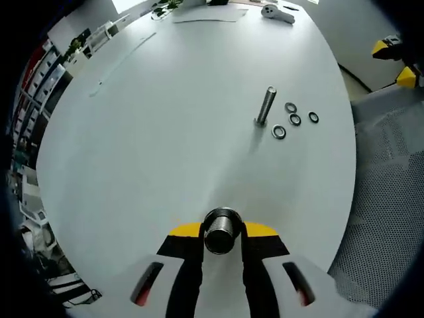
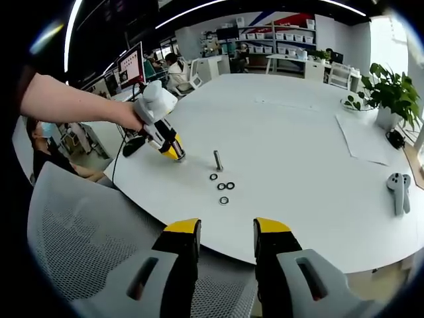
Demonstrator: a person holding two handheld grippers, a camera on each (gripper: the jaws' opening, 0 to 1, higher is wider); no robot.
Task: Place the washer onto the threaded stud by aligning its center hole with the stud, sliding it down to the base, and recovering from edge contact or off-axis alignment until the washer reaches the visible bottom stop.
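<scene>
Left hand-held gripper: jaws clamped on a threaded stud, seen end-on, low over the bench. Right hand-held gripper: jaws apart, holding nothing, above a mesh chair back at the bench edge. In the right gripper view the left hand-held gripper is held by a hand with its tip down near the bench's near edge. Second stud: upright on the bench, four washers lying flat just beside its base, none on it. Bench: white, round-edged, matte. Further items: controller and paper to the right, potted plant. Room: shelving with bins along the far wall, monitor, ceiling strip lights.
</scene>
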